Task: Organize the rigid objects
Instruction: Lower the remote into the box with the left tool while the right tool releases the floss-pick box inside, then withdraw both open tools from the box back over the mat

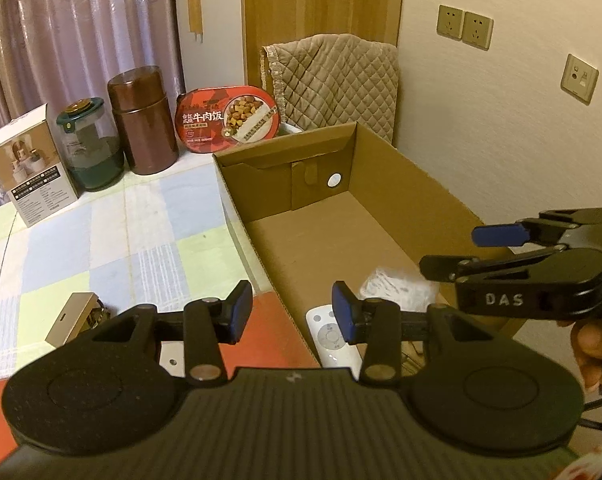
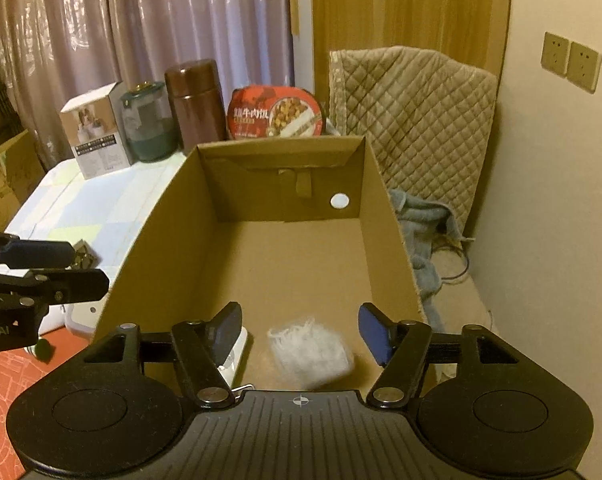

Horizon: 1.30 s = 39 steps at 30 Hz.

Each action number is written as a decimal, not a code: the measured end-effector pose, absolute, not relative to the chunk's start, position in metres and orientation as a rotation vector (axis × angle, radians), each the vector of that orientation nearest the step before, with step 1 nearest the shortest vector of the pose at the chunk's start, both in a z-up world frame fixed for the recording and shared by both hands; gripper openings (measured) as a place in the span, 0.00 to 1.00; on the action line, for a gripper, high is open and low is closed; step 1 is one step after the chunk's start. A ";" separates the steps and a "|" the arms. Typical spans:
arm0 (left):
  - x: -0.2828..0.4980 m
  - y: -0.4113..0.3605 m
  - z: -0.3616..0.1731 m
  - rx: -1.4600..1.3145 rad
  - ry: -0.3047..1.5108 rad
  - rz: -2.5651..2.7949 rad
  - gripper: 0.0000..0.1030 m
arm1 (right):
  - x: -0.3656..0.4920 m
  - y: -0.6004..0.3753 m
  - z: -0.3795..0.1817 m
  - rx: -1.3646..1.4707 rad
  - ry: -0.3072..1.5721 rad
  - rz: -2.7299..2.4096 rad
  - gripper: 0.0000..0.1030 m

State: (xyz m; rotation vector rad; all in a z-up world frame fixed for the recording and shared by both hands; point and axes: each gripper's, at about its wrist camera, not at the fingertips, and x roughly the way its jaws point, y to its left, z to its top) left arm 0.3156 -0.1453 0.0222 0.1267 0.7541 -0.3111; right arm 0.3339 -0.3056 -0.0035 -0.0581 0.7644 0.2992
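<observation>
We see both grippers, left and right, gaping and empty over the corrugated cardboard box; inside lie a crinkly clear packet and a smooth white remote

I see an open cardboard box on the table's right side. On its floor, at the near end, lie a white remote by the left wall and a clear plastic packet beside it.
</observation>
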 end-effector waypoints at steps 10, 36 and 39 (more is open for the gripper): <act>0.286 -0.121 0.052 0.104 0.712 -0.285 0.37 | 0.298 -0.295 0.036 -0.077 0.706 0.312 0.63; 0.206 0.011 0.089 0.021 0.631 -0.105 0.66 | 0.216 -0.204 0.075 -0.107 0.614 0.443 0.81; 0.201 0.027 0.083 0.011 0.628 -0.079 0.71 | 0.214 -0.196 0.070 -0.094 0.621 0.465 0.82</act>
